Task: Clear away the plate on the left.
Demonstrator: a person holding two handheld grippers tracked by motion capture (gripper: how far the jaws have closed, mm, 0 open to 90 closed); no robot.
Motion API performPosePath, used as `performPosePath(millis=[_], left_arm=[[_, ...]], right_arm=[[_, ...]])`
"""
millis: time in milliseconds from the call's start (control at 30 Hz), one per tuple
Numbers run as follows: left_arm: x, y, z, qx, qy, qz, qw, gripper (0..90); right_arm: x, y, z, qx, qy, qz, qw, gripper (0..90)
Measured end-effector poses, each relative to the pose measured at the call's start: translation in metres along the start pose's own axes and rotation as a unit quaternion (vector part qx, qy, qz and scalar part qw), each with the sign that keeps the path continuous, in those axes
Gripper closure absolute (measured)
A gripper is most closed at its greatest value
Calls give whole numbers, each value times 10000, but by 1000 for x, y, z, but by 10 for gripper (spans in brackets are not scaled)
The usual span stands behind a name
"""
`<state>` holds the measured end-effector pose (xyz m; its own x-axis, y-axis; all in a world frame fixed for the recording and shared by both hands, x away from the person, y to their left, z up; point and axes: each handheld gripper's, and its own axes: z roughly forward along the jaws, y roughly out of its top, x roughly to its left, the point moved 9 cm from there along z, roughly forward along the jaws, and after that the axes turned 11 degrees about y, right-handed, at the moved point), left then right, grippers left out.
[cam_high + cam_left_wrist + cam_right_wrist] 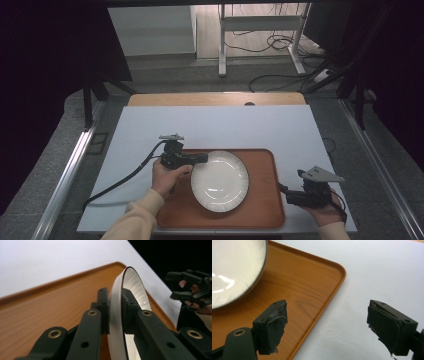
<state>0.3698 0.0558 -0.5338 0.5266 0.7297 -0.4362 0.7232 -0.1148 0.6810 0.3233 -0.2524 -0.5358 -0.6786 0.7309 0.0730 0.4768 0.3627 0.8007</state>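
A white plate [220,181] with a ribbed rim lies on a wood-grain tray [265,200] near the table's front. My left gripper [202,159] reaches in from the left, shut on the plate's upper-left rim. In the left gripper view the rim of the plate [116,322] runs edge-on through my left gripper [115,315], one pad on each face. My right gripper [286,192] hovers by the tray's right edge. In the right gripper view my right gripper [327,327] stands wide open over the edge of the tray [312,297], with the plate [234,270] at the upper left.
A pale blue mat [215,125] covers the wooden table [215,98]. The black cable [125,177] of the left gripper trails off to the front left. Metal rails [65,175] flank the table, and a desk frame [260,30] with floor cables stands behind it.
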Motion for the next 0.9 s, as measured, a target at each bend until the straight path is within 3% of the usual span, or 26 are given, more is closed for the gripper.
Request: performPosePath(millis=[133, 267, 300, 433, 600, 900], left_arm=[[3, -3, 6, 40, 37, -26, 10000, 805], [8, -6, 11, 55, 214, 72, 9997, 822], [14, -9, 15, 179, 382, 146, 9990, 829], [20, -15, 21, 354, 544, 234, 9976, 841], [22, -16, 24, 382, 517, 247, 9976, 840], [28, -24, 31, 568, 703, 390, 9951, 804]], right_arm=[[-1, -1, 0, 9, 1, 4, 10000, 169], [-1, -1, 0, 16, 1, -7, 10000, 169], [-1, -1, 1, 16, 0, -4, 10000, 169], [0, -1, 1, 37, 0, -23, 10000, 169], [-1, -2, 2, 53, -2, -26, 10000, 169], [-1, -2, 1, 63, -3, -49, 10000, 169]])
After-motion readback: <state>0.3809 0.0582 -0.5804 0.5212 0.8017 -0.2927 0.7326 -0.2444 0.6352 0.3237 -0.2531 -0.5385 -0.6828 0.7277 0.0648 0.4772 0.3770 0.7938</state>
